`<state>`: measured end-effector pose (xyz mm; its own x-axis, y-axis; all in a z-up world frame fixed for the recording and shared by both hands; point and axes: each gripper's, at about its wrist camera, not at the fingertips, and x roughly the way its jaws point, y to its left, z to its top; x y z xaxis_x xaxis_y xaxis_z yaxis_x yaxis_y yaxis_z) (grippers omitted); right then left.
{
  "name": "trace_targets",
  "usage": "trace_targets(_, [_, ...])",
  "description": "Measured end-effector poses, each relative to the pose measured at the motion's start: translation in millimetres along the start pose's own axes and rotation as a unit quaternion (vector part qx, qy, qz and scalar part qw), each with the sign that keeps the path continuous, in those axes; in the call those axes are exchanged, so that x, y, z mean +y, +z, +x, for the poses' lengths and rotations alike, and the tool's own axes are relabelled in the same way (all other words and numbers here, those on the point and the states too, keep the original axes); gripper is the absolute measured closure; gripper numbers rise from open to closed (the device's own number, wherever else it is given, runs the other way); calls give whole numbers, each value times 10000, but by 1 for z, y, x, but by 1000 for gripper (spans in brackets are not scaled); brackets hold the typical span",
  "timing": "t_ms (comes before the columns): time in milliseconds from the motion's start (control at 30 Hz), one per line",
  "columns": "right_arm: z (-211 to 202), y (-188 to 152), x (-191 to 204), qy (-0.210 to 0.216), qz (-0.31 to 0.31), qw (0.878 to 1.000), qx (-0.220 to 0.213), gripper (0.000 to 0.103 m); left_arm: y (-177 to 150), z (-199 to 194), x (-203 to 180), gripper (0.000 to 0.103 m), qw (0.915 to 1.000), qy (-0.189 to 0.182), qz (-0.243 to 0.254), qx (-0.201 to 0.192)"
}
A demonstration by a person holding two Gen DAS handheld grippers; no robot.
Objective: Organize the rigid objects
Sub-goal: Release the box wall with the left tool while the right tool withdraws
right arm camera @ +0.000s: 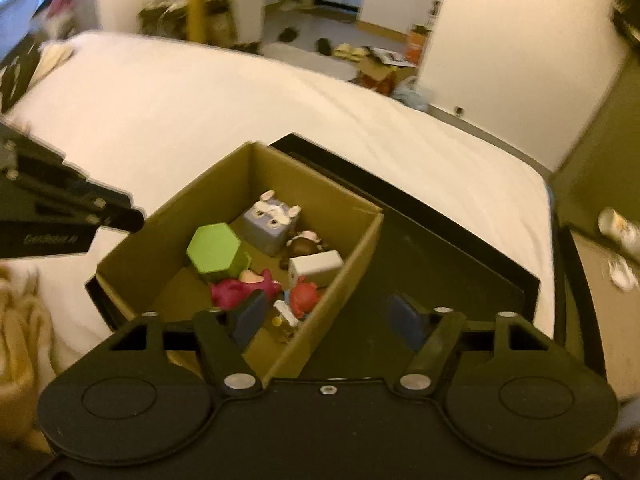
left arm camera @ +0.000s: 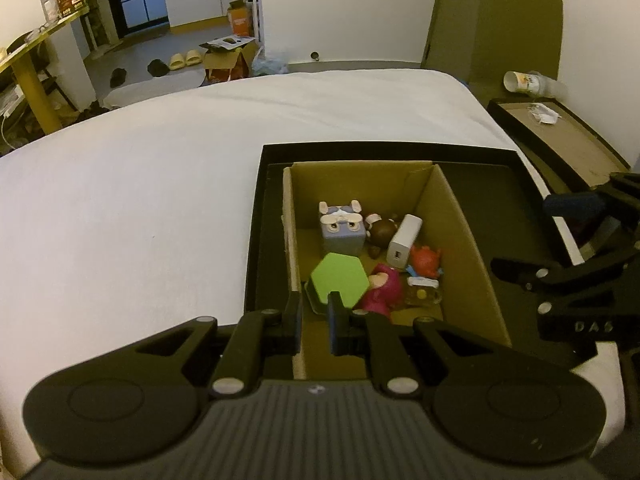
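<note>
A white bed (left arm camera: 140,184) filled the cluttered room. On it sat a cardboard box (left arm camera: 460,240) of bright toys (left arm camera: 340,280); the left tool (left arm camera: 314,322) hung nearly closed, empty, the right tool (right arm camera: 328,318) wide, empty.

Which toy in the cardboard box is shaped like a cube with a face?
The grey-blue cube toy, with eyes and small ears on top, at the far end of the cardboard box. The green one is hexagonal and plain.

"DAS" was read in pale letters on the right gripper (left arm camera: 576,236), out to the right of the left gripper. Faint lettering on the left gripper (right arm camera: 132,220) was judged too blurred.
</note>
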<state>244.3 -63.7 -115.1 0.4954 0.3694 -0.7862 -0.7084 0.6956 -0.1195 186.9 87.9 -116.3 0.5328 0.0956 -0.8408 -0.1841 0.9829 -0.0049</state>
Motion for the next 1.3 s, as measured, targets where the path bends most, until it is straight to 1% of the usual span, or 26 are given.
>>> trace_targets(100, [-12, -6, -9, 32, 337, 9994, -75, 20, 0, -10, -3, 91, 10000, -43, 41, -5])
trace_targets(167, [-21, -10, -14, 130, 604, 9980, -99, 14, -1, -18, -5, 90, 9999, -91, 65, -28])
trace_targets(300, [-36, -20, -21, 252, 982, 9947, -191, 13, -3, -35, -9, 90, 9998, -74, 136, -106])
trace_targets(400, [-46, -28, -25, 242, 1226, 9919, -241, 10, -4, -52, -10, 90, 9996, -76, 79, -254])
trace_targets(533, [-62, -37, -29, 255, 1528, 9874, -331, 5, -8, -67, -13, 89, 9994, -109, 107, -310])
trace_targets(600, [-71, -41, -31, 252, 1618, 9858, -373, 5, -11, -74, -15, 87, 9993, -141, 130, -328])
trace_targets(667, [-79, -44, -32, 268, 1711, 9840, -421, 0, -14, -79, -17, 86, 9991, -124, 213, -356])
trace_targets(833, [-97, -56, -34, 314, 1888, 9801, -529, 0, -24, -93, -18, 84, 9989, -43, 230, -395])
trace_targets(900, [-104, -63, -36, 315, 1971, 9783, -547, 0, -26, -100, -17, 80, 9987, 18, 185, -471])
trace_targets(933, [-106, -65, -36, 321, 2010, 9775, -561, 0, -26, -104, -16, 77, 9985, 50, 157, -513])
trace_targets(1000, [-113, -70, -37, 333, 2084, 9757, -597, 0, -28, -112, -15, 74, 9982, 93, 113, -583])
trace_targets(1133, [-127, -76, -38, 285, 2124, 9745, -663, 0, -29, -122, -15, 69, 9979, 56, 123, -636])
trace_targets(1300, [-147, -84, -41, 268, 2242, 9710, -788, 0, -36, -132, -18, 68, 9980, -45, 203, -599])
